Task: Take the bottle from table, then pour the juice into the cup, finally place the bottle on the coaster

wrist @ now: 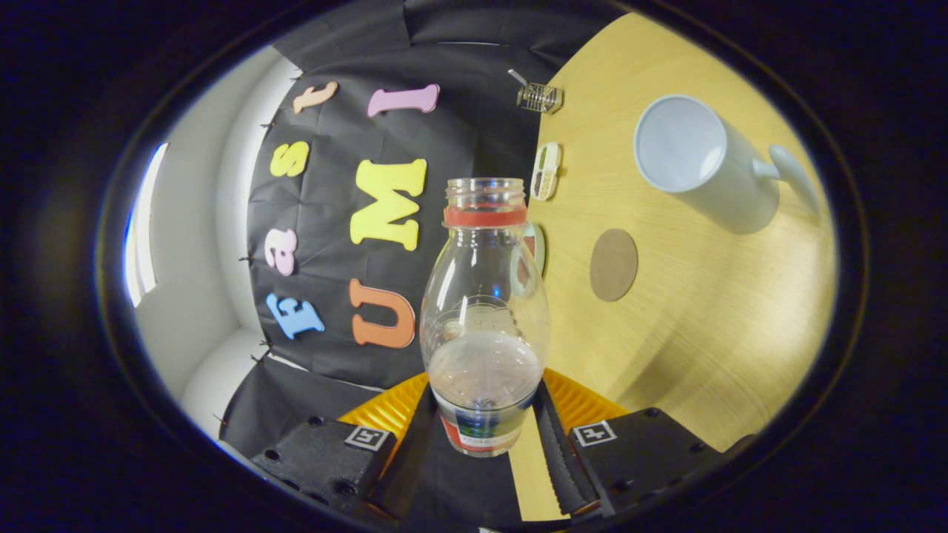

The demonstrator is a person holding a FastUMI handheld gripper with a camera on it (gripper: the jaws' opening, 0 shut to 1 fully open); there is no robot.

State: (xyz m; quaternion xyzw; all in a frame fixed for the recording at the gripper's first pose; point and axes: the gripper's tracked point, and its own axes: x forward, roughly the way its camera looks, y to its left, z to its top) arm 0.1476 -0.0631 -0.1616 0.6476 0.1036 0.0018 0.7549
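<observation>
So the claw (485, 437) is pinching the bottle (485, 311) down near its base, one finger on each side of the labelled bottom part, and the bottle sits dead centre in the lower middle of the frame. Its long axis runs straight along the fingers, neck pointing away from the claw toward the top of the frame, cap off as far as I can tell, red ring around the neck. There's a bit of pale juice pooled in the lower part.

The whole view is rolled: the bench (703, 333) fills the right side of the frame like a wall, so I'd guess the bottle is tipped hard sideways.

What matters for the pour: the cup (692, 159) is in the upper right of the frame, well apart from the bottle's mouth and off to the right of its axis, open top facing this way. The mouth isn't over it, so I reckon it needs to swing right.

The coaster (613, 264) lies on the bench between bottle and cup, just right of the bottle's shoulder.
</observation>
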